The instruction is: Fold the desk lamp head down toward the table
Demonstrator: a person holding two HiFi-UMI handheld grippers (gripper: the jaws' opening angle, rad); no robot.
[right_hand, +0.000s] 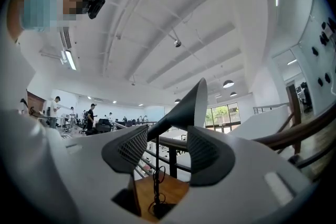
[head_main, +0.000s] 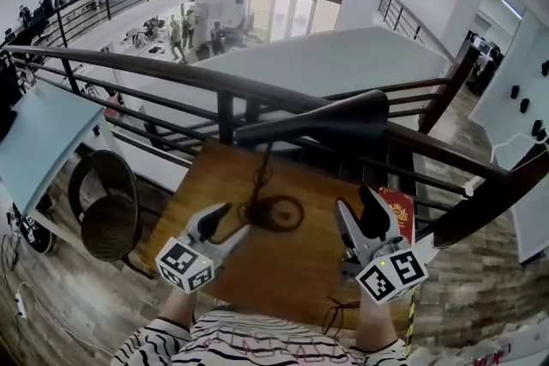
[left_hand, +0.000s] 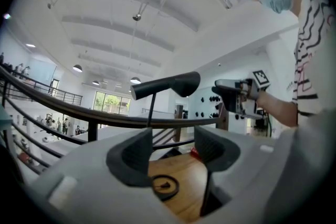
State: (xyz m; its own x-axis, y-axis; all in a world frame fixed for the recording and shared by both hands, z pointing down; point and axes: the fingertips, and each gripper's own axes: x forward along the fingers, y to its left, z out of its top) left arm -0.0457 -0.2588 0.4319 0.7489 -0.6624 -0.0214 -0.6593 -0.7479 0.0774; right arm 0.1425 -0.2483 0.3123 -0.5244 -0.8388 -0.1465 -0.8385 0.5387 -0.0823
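While the desk lamp [head_main: 274, 213] stands on the wooden table [head_main: 292, 274] by the railing [head_main: 171, 73], lamp head [head_main: 343, 117] up & roughly level, left gripper [head_main: 230, 220] and right gripper [head_main: 354, 200] flank its base, both w/ jaws spread, nothing pinched.

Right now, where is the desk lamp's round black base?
In the head view, the round black lamp base sits on the brown wooden table, between the left tongs and right tongs.

A wooden table [head_main: 283, 274] bears the desk lamp's round base [head_main: 297, 217] near its middle
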